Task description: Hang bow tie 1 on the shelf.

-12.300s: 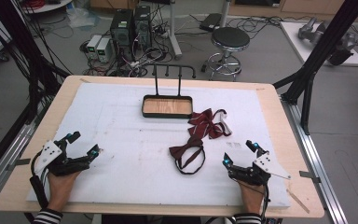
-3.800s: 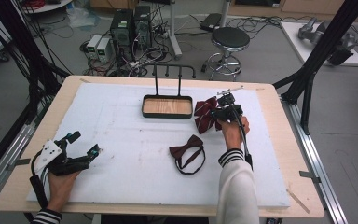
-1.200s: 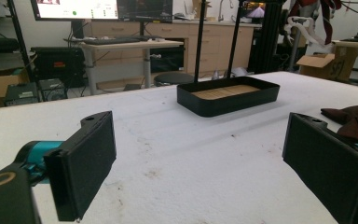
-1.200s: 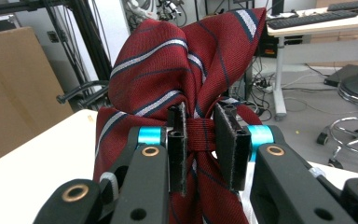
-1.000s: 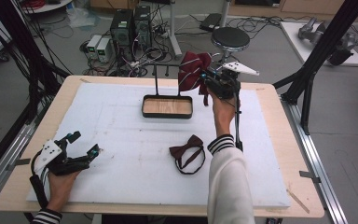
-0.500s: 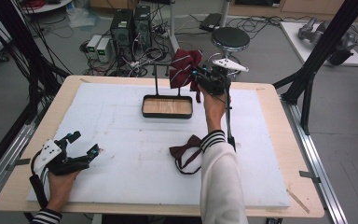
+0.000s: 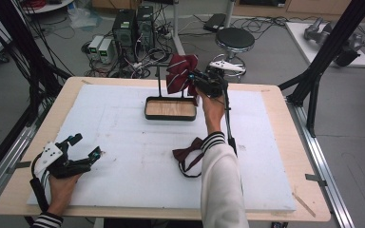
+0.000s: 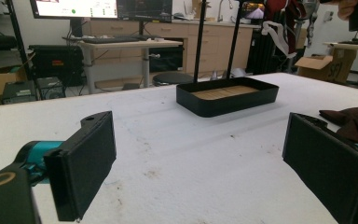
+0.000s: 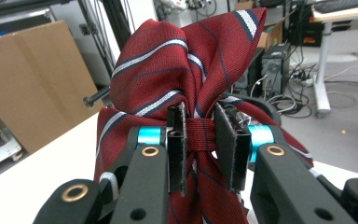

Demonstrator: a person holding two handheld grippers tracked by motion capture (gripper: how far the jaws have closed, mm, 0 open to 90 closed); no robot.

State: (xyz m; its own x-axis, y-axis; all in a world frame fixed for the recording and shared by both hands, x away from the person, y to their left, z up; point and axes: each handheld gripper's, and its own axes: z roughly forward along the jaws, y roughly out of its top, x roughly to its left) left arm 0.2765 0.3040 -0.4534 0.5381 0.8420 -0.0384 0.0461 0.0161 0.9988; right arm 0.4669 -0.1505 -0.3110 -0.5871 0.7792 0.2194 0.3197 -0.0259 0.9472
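Right gripper (image 7: 196,81), clenched on striped maroon fabric bow tie (image 7: 180,73), is hovering above black wood-floored rack tray (image 7: 170,109); left gripper (image 7: 86,147) is resting released; strap wants steady lowering onto rack's bar.

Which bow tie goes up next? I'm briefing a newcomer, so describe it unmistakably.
Start at the black tray at the white mat's far side. Above its right end, the right gripper pinches the striped red bow tie at its knot; the plain dark bow tie lies flat.
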